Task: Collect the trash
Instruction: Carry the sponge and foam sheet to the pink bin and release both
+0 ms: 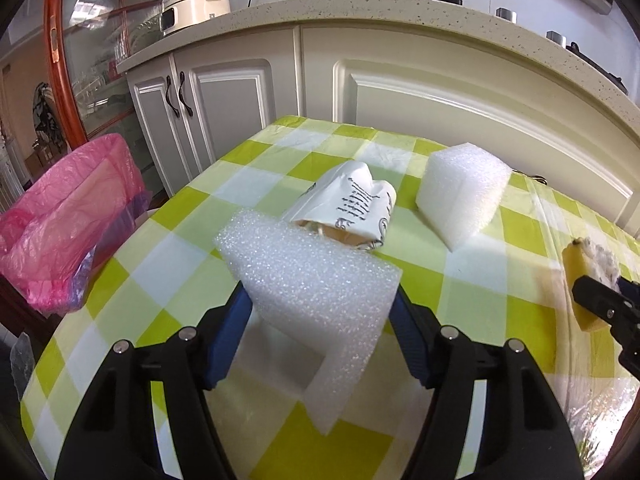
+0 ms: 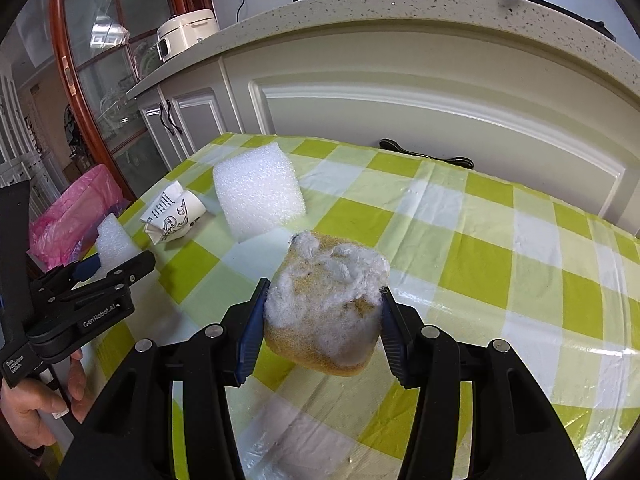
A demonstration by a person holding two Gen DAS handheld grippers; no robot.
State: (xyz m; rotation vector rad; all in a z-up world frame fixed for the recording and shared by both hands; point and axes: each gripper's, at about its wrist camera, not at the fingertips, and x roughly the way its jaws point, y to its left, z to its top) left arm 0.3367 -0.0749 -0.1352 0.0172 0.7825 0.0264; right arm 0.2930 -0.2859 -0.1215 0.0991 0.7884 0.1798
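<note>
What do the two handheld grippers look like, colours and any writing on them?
Both are black plastic frames with silver screws and blue ribbed fingers. The left gripper, seen from the right wrist camera, carries white "GenRobot.AI" lettering and a small white label lower down. The right gripper looks the same build. A bare hand grips the left one's handle.

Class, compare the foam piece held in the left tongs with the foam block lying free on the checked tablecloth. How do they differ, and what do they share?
The foam piece is gripped in the left tongs; the foam block lies free on the tablecloth, near the crumpled paper cup.
The foam piece is bent into an L shape; the foam block is a plain solid block.
Both are white, bubbly packing foam.
</note>
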